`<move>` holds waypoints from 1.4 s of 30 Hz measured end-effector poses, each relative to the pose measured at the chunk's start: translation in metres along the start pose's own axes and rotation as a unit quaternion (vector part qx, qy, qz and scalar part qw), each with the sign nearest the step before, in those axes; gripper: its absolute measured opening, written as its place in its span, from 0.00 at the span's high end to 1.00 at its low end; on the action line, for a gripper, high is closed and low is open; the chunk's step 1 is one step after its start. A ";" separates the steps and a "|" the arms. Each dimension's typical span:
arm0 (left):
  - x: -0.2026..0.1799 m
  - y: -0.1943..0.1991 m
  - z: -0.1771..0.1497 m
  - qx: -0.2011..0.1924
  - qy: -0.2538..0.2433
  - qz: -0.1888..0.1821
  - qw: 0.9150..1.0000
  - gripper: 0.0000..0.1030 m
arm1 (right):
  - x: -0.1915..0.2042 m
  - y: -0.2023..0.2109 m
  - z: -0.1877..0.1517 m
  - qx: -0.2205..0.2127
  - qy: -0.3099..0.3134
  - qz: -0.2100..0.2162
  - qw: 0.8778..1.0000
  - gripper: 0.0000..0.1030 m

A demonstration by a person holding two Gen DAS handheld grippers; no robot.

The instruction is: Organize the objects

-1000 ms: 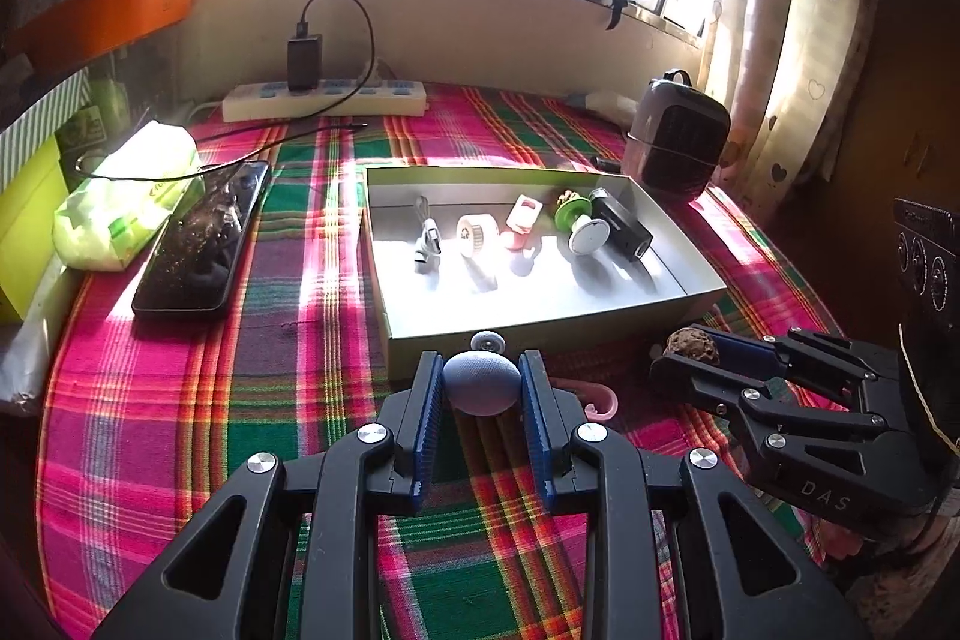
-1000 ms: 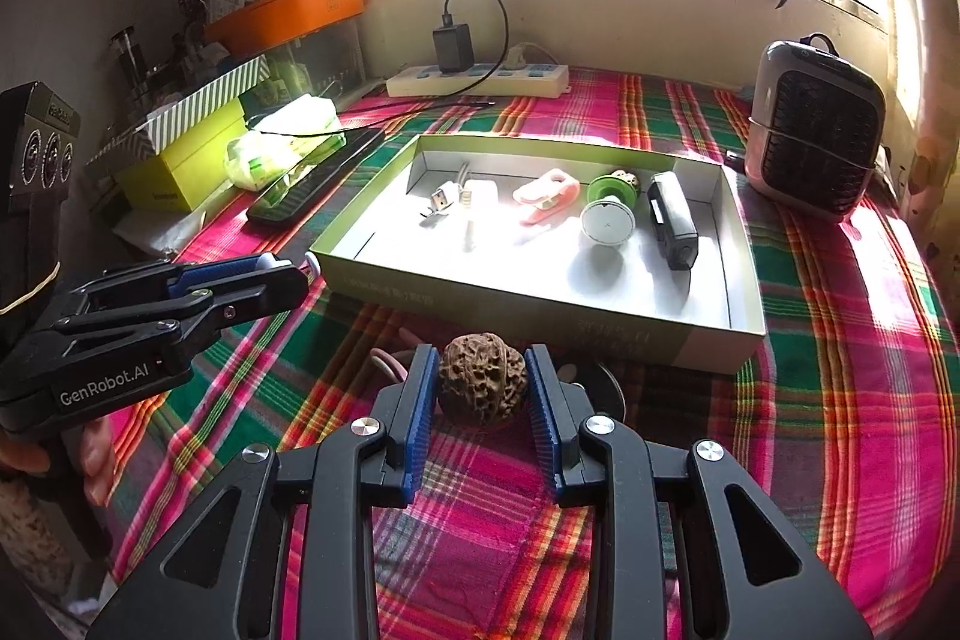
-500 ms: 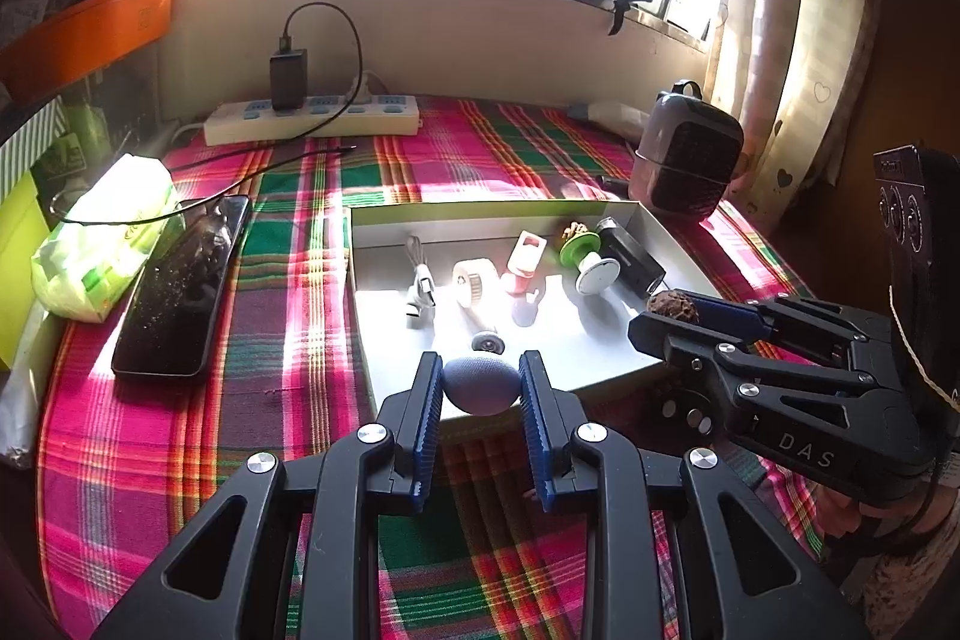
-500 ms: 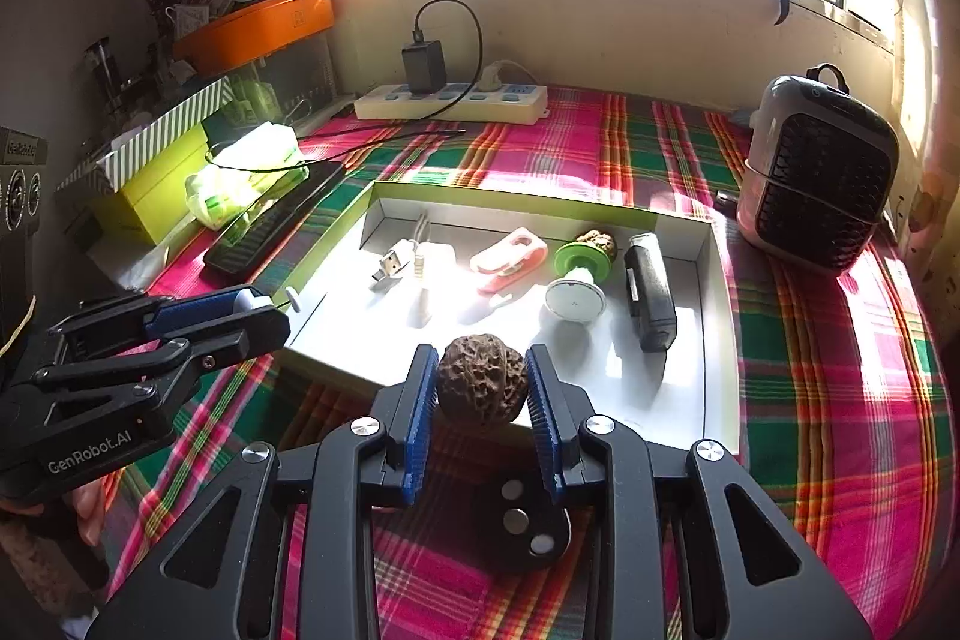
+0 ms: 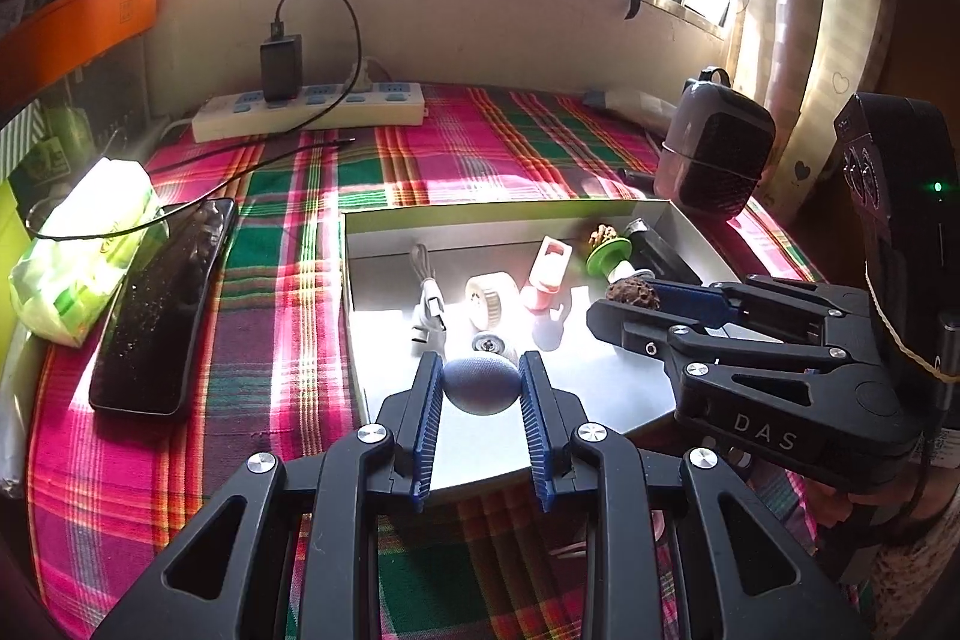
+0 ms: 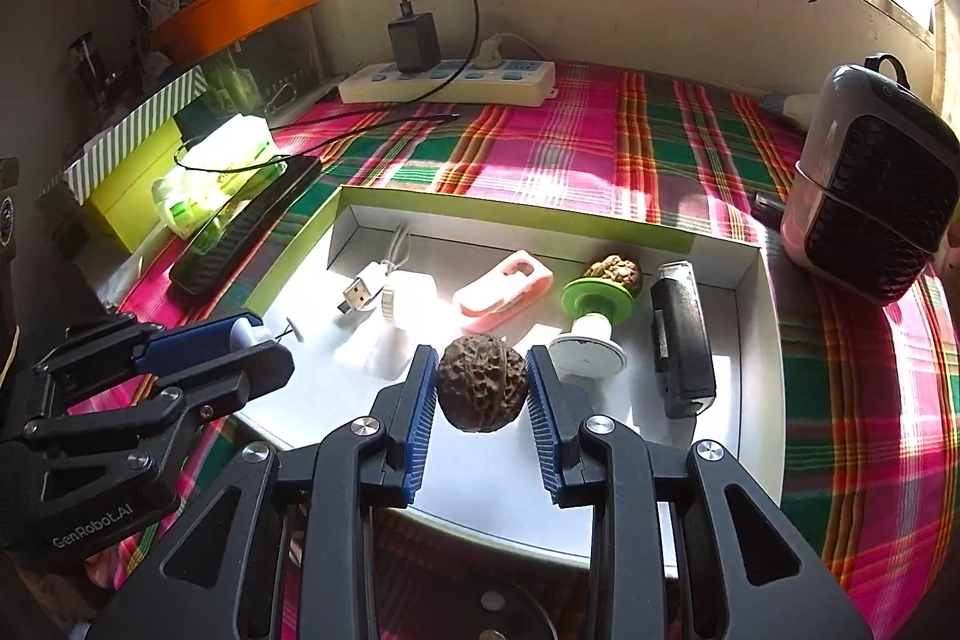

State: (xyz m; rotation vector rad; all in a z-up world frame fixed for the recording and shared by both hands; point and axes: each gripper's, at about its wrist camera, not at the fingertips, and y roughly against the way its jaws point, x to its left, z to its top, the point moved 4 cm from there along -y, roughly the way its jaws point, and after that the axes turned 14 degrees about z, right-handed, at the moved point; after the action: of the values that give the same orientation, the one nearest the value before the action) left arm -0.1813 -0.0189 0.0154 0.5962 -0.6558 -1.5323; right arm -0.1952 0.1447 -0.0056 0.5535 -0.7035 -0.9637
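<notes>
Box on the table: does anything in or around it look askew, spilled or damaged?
Nothing stands out. The box holds small items, none spilled or visibly damaged. The right gripper holds a walnut over it, the left gripper a blue-grey ball.

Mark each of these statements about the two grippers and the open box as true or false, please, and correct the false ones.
1. The right gripper holds a walnut. True.
2. The left gripper is empty. False: it is shut on a small blue-grey rounded object.
3. Both held things hang over the white inside of the box. True.
4. The box holds nothing yet. False: a USB cable, a pink clip, a green and white piece, a black device and a second walnut lie in it.
5. The phone lies inside the box. False: it lies on the plaid cloth beside it.
</notes>
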 end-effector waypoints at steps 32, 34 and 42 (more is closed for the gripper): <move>-0.010 -0.031 0.003 0.013 -0.038 0.029 0.999 0.77 | -0.011 -0.039 0.010 0.043 0.019 -0.018 0.999 0.70; -0.010 -0.032 0.002 0.015 -0.042 0.030 0.999 0.77 | -0.011 -0.039 0.010 0.043 0.021 -0.019 0.999 0.70; -0.014 -0.035 0.001 0.020 -0.051 0.030 0.998 0.77 | -0.010 -0.039 0.010 0.042 0.024 -0.018 0.999 0.70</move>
State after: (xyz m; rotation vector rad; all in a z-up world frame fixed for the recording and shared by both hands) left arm -0.2058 -0.0039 -0.0092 0.5259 -0.7778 -1.5041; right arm -0.2275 0.1340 -0.0296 0.6639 -0.6954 -0.9535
